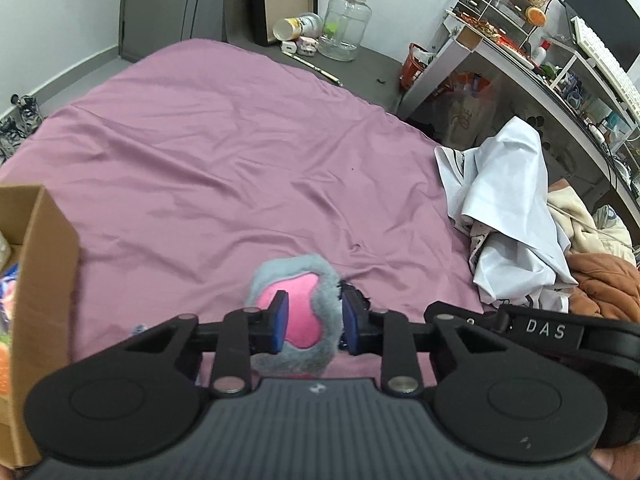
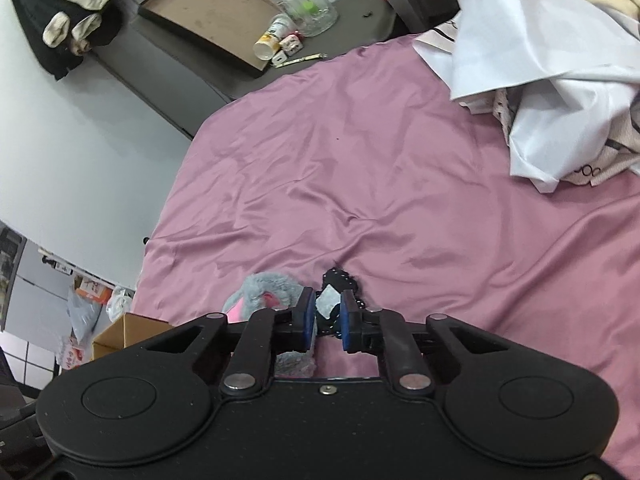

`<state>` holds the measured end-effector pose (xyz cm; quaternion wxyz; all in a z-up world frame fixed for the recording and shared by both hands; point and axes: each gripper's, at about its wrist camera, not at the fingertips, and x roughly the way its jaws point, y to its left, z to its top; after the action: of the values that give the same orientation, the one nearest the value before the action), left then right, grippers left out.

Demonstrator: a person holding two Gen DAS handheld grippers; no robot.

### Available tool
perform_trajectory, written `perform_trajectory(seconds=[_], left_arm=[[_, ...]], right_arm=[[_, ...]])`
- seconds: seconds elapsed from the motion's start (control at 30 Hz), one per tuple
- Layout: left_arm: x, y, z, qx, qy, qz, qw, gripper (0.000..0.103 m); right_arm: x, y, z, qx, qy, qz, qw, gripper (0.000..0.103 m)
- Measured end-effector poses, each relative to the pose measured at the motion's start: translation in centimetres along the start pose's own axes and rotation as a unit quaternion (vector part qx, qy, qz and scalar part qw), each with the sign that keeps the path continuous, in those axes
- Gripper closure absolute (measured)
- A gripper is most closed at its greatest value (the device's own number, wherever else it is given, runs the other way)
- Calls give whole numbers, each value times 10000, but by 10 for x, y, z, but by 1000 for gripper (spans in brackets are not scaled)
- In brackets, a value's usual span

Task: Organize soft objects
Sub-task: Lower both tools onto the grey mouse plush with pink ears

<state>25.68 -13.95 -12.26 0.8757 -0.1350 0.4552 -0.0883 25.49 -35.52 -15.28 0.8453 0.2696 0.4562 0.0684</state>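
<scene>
1. At far left a cardboard box (image 1: 38, 264) stands open on the bed (image 1: 224, 168); judged the likely place for soft things.
2. The left tool (image 1: 311, 326) has its jaws drawn close on a grey and pink plush (image 1: 298, 312) lying on the bed. Lift it straight up so the fur stays pinched.
3. Just right of it, the right tool (image 2: 327, 320) is nearly shut on a small black item (image 2: 334, 280) with a pale tag. Check the thin fabric sits fully between the pads.
4. Far right, a clothes pile (image 1: 504, 208) waits; keep clear of it.
</scene>
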Motion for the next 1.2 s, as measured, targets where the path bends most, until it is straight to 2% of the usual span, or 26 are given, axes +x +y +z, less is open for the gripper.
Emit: perform_trajectory(seconds=[0.13, 0.47, 0.7, 0.8, 0.93, 1.2], left_arm=[[12, -5, 0, -53, 63, -41, 10000, 80], [30, -12, -1, 44, 140, 24, 9999, 80], [32, -10, 2, 72, 114, 52, 9999, 73], [30, -7, 3, 107, 71, 160, 9998, 68], [27, -3, 2, 210, 8, 483, 9986, 57], [25, 28, 1, -159, -16, 817, 9965, 58]], right_arm=[[3, -5, 0, 103, 2, 10, 9999, 91], [20, -12, -1, 173, 192, 119, 9996, 91], [33, -15, -2, 259, 321, 238, 9989, 87], [35, -15, -2, 304, 365, 305, 9984, 87], [36, -13, -2, 299, 354, 349, 9983, 87], [37, -4, -8, 234, 343, 532, 9977, 87]])
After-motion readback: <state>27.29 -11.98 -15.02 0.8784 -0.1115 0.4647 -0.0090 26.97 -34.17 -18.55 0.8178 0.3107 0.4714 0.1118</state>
